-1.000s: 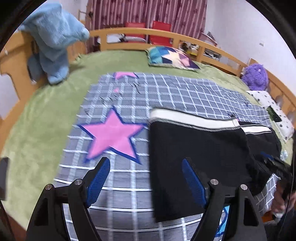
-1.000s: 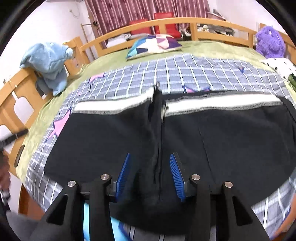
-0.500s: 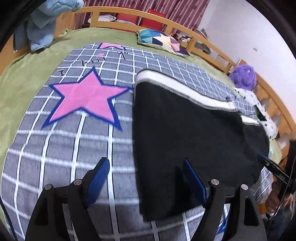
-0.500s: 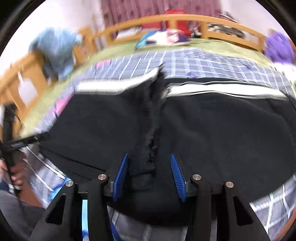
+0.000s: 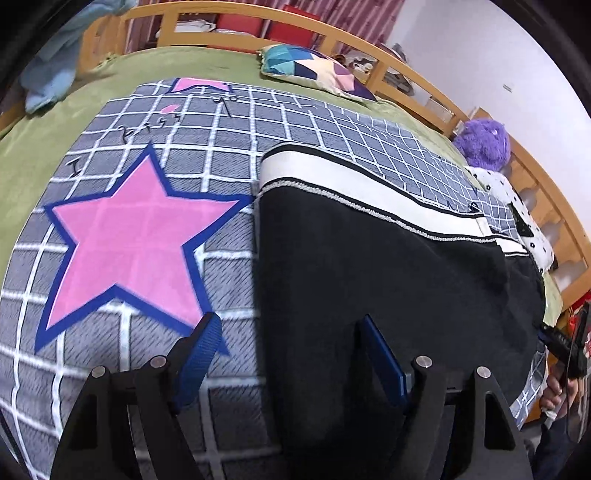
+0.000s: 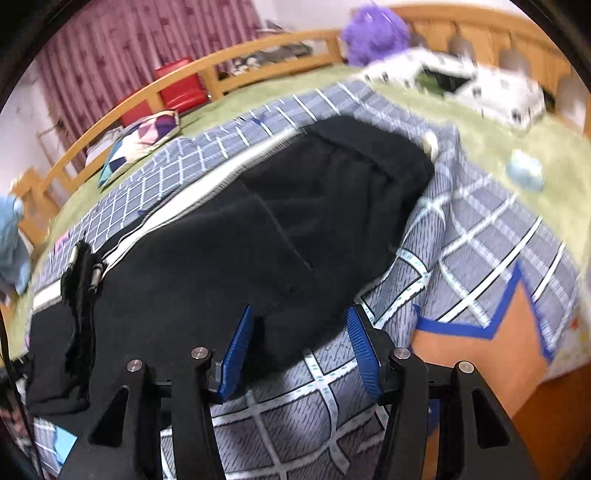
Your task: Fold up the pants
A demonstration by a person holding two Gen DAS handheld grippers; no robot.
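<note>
Left gripper [image 5: 284,347] is spread wide w/ nothing pinched, one pad over the pink star [image 5: 125,240], the other over the hem edge of the black pants [image 5: 369,266]. Pants lie flat on the grid blanket [image 5: 295,118]. Right gripper [image 6: 301,350] has just been opening, jaws part open over the pants' near edge by the waistband, no grip.

The pants [image 5: 369,266] are matt black cloth with a smooth white side stripe, lying on a woven checked blanket [image 5: 229,125] over a napped green cover [image 5: 44,140] — the bed rail [image 5: 229,29] is smooth, lightly glossy wood, the purple toy [image 5: 484,142] shaggy plush.
</note>
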